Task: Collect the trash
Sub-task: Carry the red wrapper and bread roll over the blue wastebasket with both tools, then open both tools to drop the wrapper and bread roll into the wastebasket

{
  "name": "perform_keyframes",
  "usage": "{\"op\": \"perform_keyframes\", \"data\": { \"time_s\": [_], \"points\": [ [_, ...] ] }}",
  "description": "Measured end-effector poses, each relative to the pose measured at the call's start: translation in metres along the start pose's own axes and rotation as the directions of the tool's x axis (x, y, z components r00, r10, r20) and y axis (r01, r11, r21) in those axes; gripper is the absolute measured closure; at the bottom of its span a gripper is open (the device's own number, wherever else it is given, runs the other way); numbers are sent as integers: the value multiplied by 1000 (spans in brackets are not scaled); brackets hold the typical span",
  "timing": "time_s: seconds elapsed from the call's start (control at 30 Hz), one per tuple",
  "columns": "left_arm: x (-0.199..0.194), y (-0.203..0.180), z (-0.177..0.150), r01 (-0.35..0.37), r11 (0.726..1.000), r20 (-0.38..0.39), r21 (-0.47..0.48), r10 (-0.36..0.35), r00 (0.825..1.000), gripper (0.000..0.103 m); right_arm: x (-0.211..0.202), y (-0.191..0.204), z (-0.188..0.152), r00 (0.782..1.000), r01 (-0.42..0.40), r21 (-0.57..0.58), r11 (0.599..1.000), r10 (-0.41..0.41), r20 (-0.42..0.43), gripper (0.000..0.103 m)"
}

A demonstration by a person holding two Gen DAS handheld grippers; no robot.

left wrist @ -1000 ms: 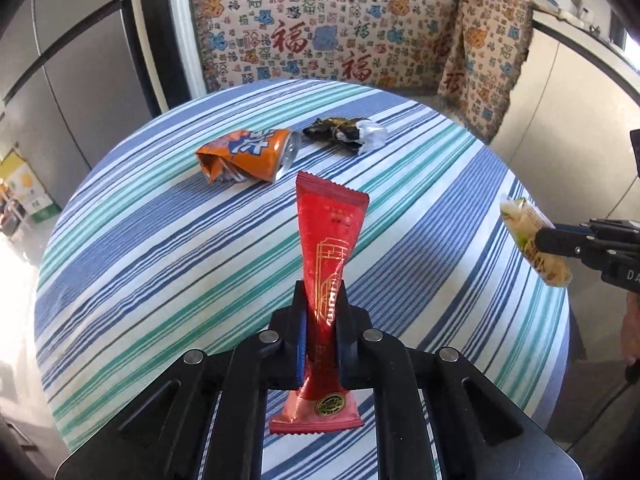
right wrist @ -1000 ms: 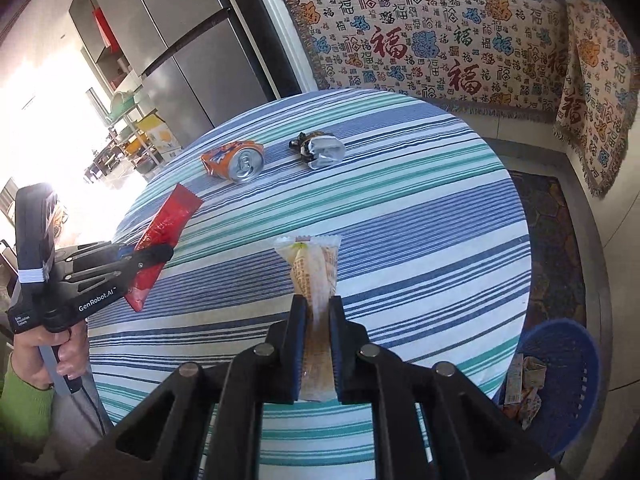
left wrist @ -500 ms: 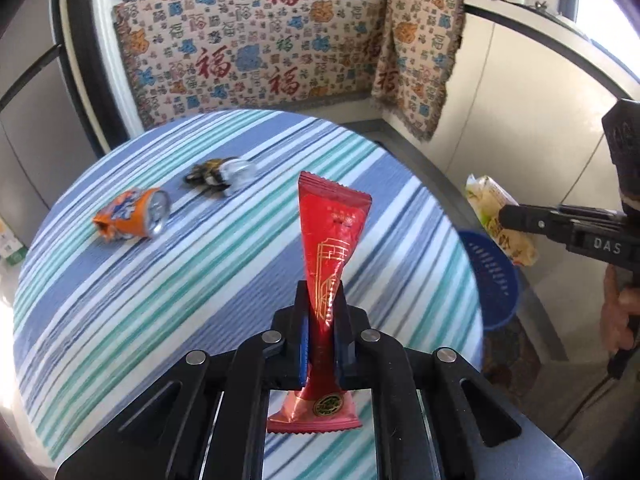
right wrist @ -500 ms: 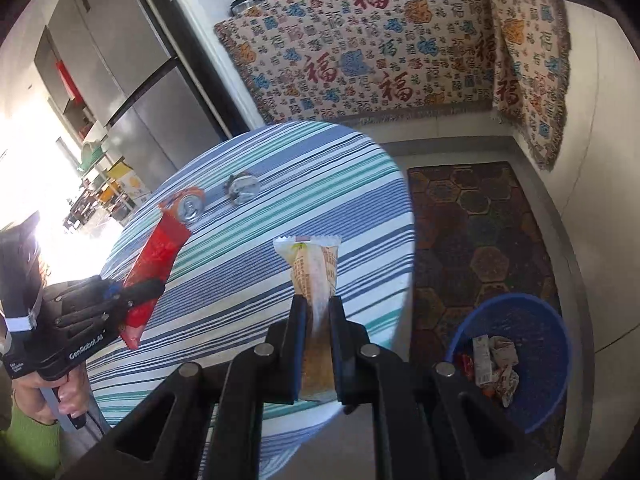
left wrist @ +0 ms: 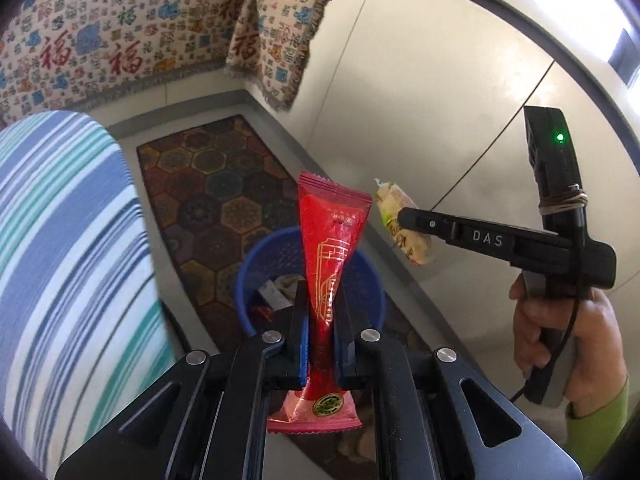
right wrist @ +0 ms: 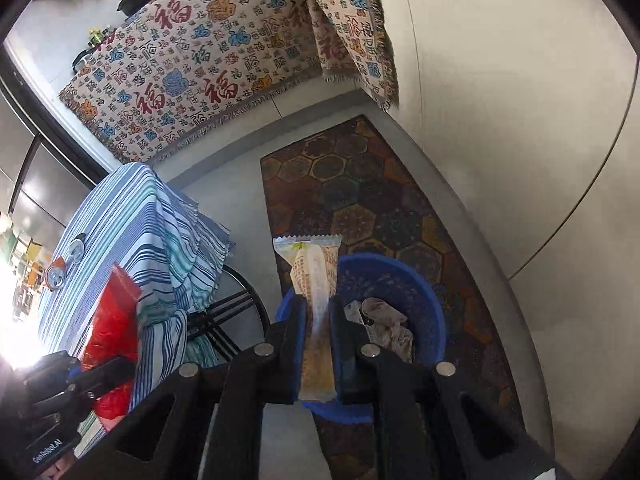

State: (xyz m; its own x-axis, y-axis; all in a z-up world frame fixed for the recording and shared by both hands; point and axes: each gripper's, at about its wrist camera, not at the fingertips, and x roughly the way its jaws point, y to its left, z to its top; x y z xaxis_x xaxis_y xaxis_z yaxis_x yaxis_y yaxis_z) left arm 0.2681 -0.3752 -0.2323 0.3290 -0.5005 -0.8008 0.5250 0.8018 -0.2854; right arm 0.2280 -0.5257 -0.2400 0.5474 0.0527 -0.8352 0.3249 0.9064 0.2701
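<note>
Left wrist view showed the left gripper with its fingers pinched on a red wrapper, the packet's long axis running forward along the fingers and its sealed end pointing up and away. Directly beyond and below it stood the blue basket on the patterned floor mat, already holding some scraps. The right gripper likewise clamped a pale yellow wrapper lengthwise, and in the right wrist view the basket's rim sat just under and ahead of that packet — apparently the nearer of the two to the opening. The striped desk lay off to the left, an orange can and another piece of litter on it. A release from either side looked likely to drop into the basket.
</note>
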Motion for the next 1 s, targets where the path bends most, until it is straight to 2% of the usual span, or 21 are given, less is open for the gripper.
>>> {"op": "perform_keyframes", "data": {
  "time_s": [0.2,0.27,0.43,0.5,0.53,0.57,0.6,0.67,0.73,0.87,1.0],
  "points": [
    [56,-4,15,30,999,-32,-36,-31,999,96,8,-24,6,1000,3,38,999,-3,-5,91],
    [67,-4,16,27,999,-36,-34,-29,999,96,10,-39,6,1000,4,61,998,-3,-10,91],
    [89,-7,19,43,999,-51,-21,-44,998,93,17,-48,9,1000,9,78,997,-8,-13,89],
    [100,-7,20,42,999,-62,-20,-43,997,87,19,-52,10,1000,2,91,996,0,-18,87],
    [105,-7,21,45,999,-68,-23,-47,997,77,21,-53,10,1000,1,98,995,1,-20,86],
    [111,-6,22,51,998,-76,-28,-53,996,69,21,-54,10,1000,3,104,995,-1,-22,79],
    [115,-6,22,53,998,-80,-33,-55,995,67,22,-54,10,1000,9,108,994,-7,-23,73],
    [120,-5,21,47,998,-86,-38,-50,995,64,21,-57,11,1000,11,115,993,-8,-23,73],
    [119,-2,20,46,998,-82,-49,-50,995,60,18,-58,11,1000,14,116,993,-12,-19,73],
    [101,4,14,21,998,-48,-51,-24,999,44,9,-54,13,999,46,98,994,-47,9,73],
    [57,13,4,20,998,-21,-56,-21,1000,42,-5,-37,17,994,82,45,996,-85,72,70]
  ]
}}
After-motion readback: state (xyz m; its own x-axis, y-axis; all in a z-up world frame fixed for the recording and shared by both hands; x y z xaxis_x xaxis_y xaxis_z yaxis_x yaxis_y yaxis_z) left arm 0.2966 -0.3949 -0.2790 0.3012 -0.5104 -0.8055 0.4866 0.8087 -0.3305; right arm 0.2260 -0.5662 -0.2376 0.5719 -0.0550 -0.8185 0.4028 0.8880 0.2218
